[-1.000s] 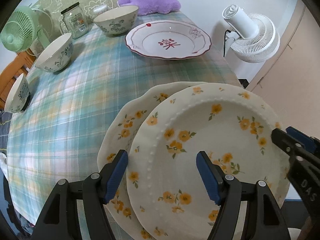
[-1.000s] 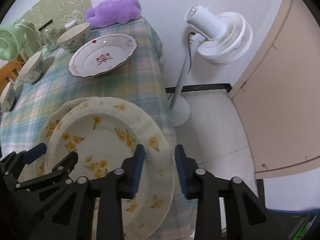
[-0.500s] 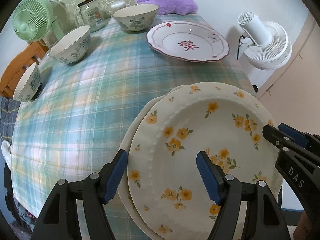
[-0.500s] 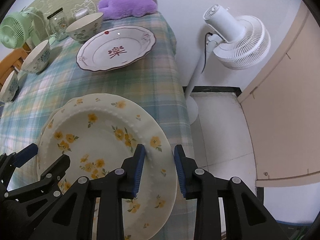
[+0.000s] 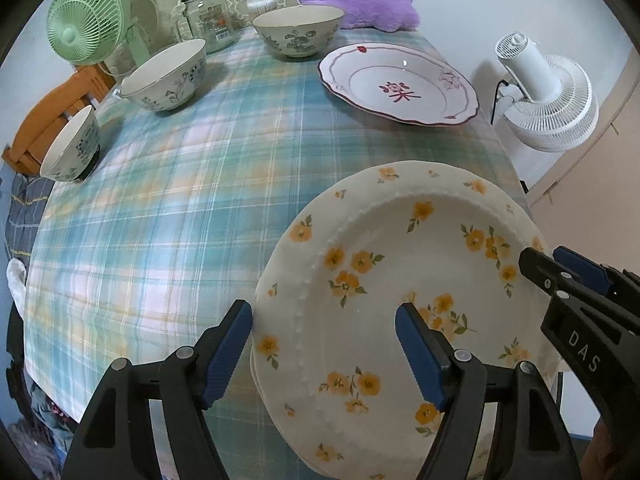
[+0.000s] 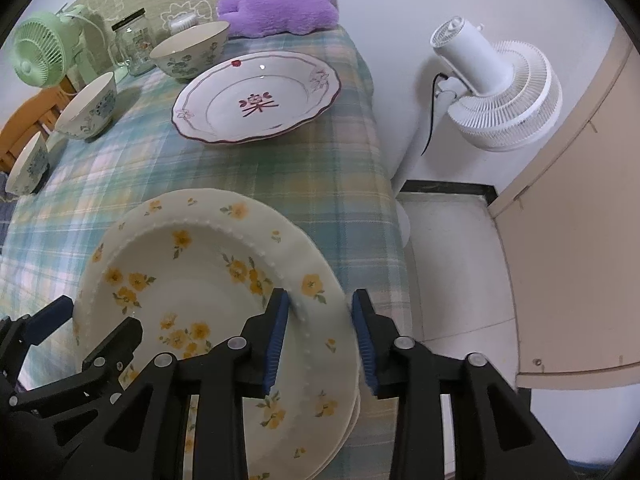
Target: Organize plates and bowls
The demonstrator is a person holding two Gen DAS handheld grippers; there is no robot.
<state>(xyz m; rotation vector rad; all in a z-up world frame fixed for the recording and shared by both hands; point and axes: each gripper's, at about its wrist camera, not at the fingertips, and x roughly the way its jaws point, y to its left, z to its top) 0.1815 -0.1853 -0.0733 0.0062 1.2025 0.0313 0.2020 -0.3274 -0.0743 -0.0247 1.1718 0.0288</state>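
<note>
Now the top floral plate (image 6: 208, 292) sits squarely on its twin, no longer offset; right gripper (image 6: 318, 338) jaws stay clamped on its 4 o'clock rim, left gripper (image 5: 324, 356) jaws apart: stacking nearly complete.

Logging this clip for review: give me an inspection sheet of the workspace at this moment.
Surface: plaid tablecloth.
Job's things: two stacked yellow-flower plates; red-pattern plate; three bowls.
Clutter: glass jar, green fan, purple plush.
Grippers: left claw open, straddling the stack's edge; right claw around the top plate's rim, closure unclear.
Cables: black cord on white fan.
Surroundings: wall, tiled floor, beige door.
</note>
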